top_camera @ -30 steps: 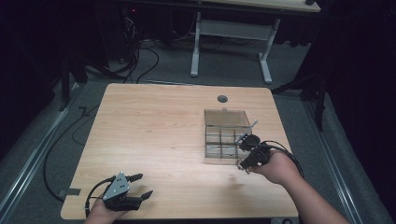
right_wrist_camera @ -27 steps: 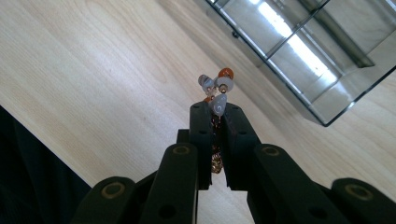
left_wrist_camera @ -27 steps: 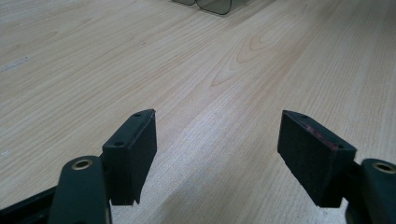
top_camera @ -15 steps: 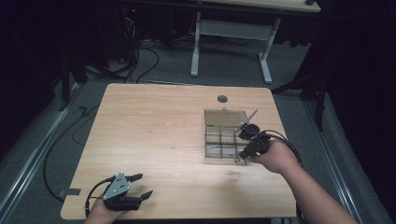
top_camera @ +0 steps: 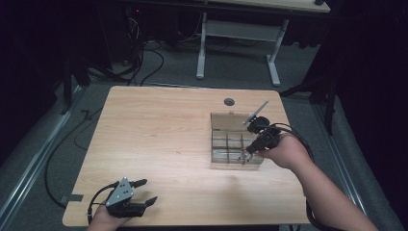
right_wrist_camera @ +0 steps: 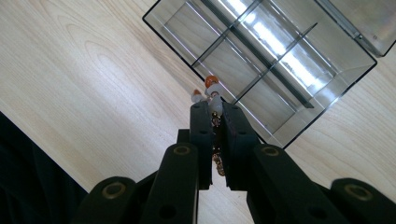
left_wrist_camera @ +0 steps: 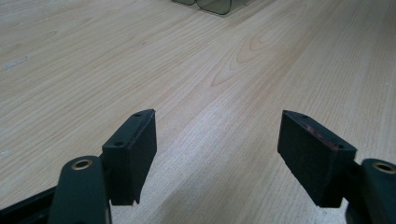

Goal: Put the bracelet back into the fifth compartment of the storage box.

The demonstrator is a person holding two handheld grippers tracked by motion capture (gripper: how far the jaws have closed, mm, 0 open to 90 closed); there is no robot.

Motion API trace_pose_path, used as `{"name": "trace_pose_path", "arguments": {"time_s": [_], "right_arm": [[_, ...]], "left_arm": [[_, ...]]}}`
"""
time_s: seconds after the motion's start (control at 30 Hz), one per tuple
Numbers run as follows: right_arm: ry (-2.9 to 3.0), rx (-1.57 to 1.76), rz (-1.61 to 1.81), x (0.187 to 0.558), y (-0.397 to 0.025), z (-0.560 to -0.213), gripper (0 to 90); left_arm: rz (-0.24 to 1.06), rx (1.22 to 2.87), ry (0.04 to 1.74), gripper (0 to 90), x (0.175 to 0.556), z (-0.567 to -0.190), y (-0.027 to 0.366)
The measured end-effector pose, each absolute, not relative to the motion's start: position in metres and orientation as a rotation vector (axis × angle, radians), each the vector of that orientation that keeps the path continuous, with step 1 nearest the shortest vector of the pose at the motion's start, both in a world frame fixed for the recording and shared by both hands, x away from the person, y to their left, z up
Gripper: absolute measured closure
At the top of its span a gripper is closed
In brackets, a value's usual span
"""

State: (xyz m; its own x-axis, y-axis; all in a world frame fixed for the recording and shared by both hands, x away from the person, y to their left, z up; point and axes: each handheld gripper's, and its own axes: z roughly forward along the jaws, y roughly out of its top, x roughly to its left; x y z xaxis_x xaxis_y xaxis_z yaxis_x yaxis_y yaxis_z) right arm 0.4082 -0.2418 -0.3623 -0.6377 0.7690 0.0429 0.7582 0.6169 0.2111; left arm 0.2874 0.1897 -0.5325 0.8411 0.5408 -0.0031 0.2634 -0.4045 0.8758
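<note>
1. While the left tool [top_camera: 142,191] rests at the near left corner of the surface [top_camera: 159,139], its jaws stand wide and hold nothing; bare wood shows between them in the left gripper view [left_wrist_camera: 217,158].
2. Right of centre sits the clear box [top_camera: 235,144], split by dividers into compartments, its lid [top_camera: 226,120] open at the far side. Every compartment visible in the right gripper view [right_wrist_camera: 275,60] appears empty.
3. At the box's near right corner, the right tool [top_camera: 246,155] is clamped narrow on a beaded chain [right_wrist_camera: 212,95]; orange and white beads protrude past the tips, and chain links hang between the jaws.
4. Risk: the beads hang over the box's outer wall, not clearly over a compartment. Release here could drop the chain onto the surface.
5. Risk: the grip is on thin links. A loose clamp could let the chain slip early.
6. Risk: a low tool could strike a divider and shift the box.
</note>
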Motion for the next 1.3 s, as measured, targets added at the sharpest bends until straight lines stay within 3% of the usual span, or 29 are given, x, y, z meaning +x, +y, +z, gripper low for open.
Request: {"name": "trace_pose_path", "arguments": {"time_s": [0.9, 1.3], "right_arm": [[2.781, 1.322, 0.279, 0.445, -0.225, -0.366, 85.1], [2.797, 1.314, 0.256, 0.462, -0.222, -0.387, 85.1]], "left_arm": [[0.344, 2.006, 0.588, 28.7, 0.288, -0.533, 0.190], [0.342, 2.006, 0.585, 28.7, 0.288, -0.533, 0.190]]}}
